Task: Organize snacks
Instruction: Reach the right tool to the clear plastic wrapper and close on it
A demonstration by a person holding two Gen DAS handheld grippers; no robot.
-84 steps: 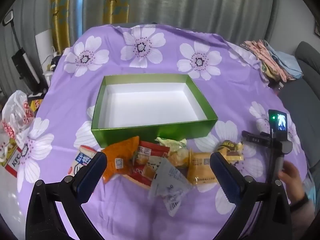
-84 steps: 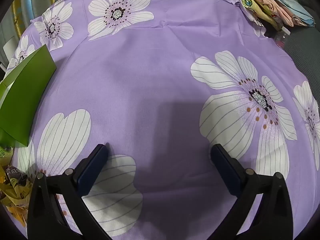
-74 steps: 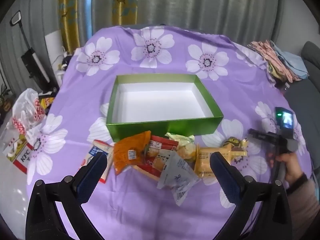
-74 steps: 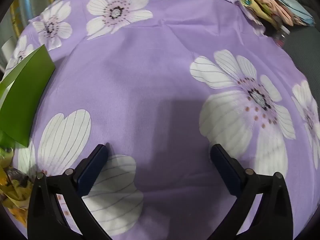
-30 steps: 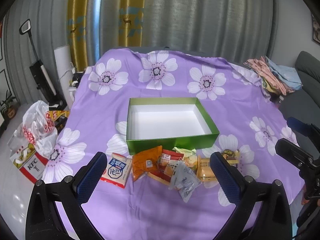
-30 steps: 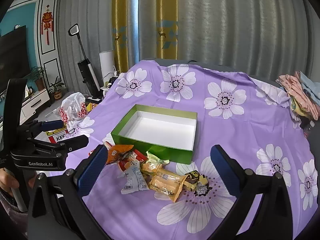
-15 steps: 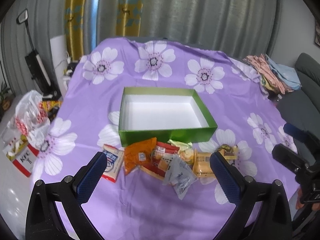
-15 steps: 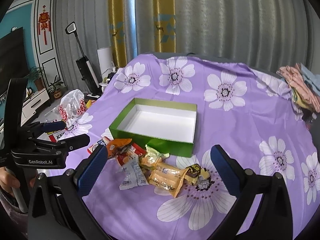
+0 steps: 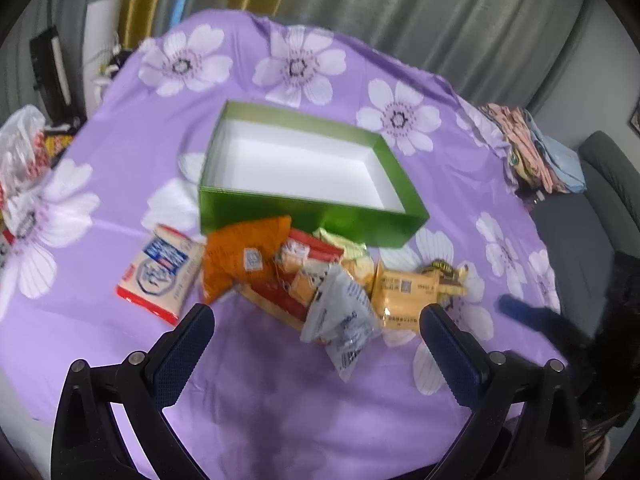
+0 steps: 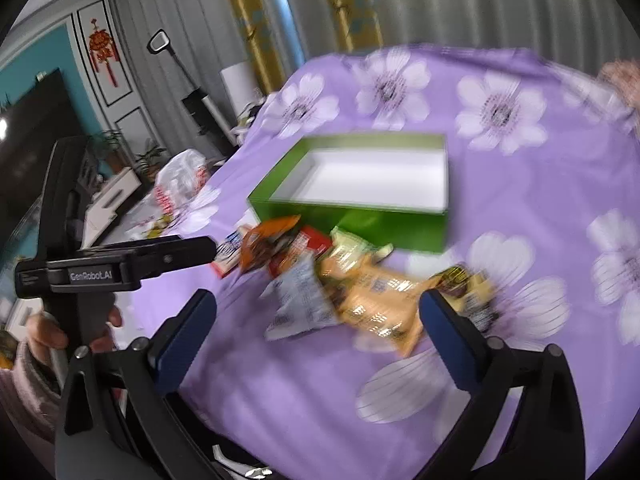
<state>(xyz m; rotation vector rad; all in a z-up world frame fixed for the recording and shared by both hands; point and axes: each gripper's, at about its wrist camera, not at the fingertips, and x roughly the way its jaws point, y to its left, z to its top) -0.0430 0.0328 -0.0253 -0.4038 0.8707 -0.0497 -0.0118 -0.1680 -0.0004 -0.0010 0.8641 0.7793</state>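
A green box (image 9: 304, 216) with a white empty inside stands on the purple flowered tablecloth; it also shows in the right wrist view (image 10: 360, 220). Several snack packets lie in a row before it: a white and red packet (image 9: 158, 274), an orange bag (image 9: 240, 256), a red packet (image 9: 298, 276), a silvery grey packet (image 9: 342, 324) and a yellow packet (image 9: 404, 292). My left gripper (image 9: 316, 344) is open and empty, above the cloth just short of the snacks. My right gripper (image 10: 318, 330) is open and empty, above the grey packet (image 10: 298, 304) and yellow packet (image 10: 376, 304).
Folded clothes (image 9: 532, 148) lie at the table's far right. A white plastic bag (image 9: 20, 148) sits off the left edge. A grey sofa (image 9: 600, 208) stands to the right. In the right wrist view the left gripper's body (image 10: 120, 264) reaches in from the left.
Both grippers have come lower and closer to the snack row. The right wrist view has swung left and is motion-blurred. Both stay open.
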